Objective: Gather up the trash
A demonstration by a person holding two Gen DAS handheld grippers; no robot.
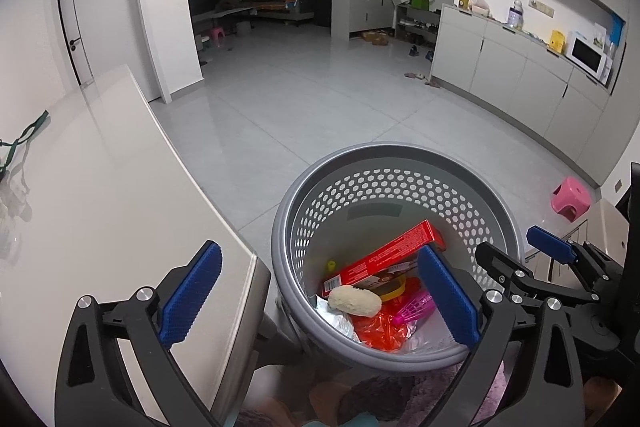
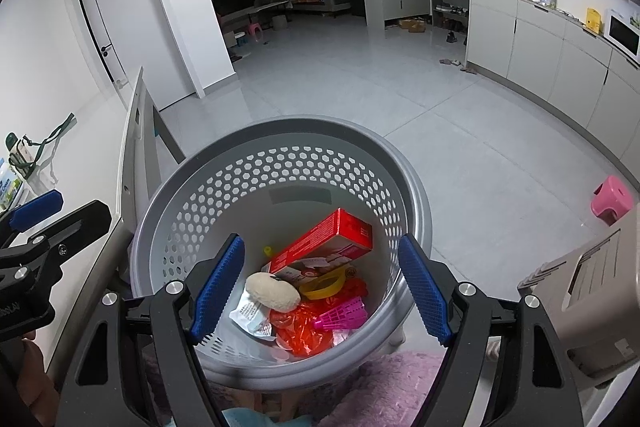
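A grey perforated basket (image 1: 384,163) (image 2: 280,131) stands on the floor beside the table. Inside lie a red box (image 1: 384,257) (image 2: 320,239), a beige sponge-like lump (image 1: 354,301) (image 2: 272,291), orange plastic (image 1: 376,331) (image 2: 304,327), a pink shuttlecock (image 1: 414,309) (image 2: 342,315), a yellow ring (image 2: 324,287) and a crumpled wrapper (image 2: 250,315). My left gripper (image 1: 320,301) is open and empty, straddling the table edge and the basket's near rim. My right gripper (image 2: 322,287) is open and empty above the basket; it also shows in the left wrist view (image 1: 520,255).
A pale table (image 1: 100,187) (image 2: 80,163) lies left of the basket, with a green-strapped bottle (image 2: 20,151) at its far left. A pink stool (image 1: 570,199) (image 2: 612,199) stands on the floor at right. White cabinets (image 1: 520,67) line the right wall. A beige chair (image 2: 592,291) is near right.
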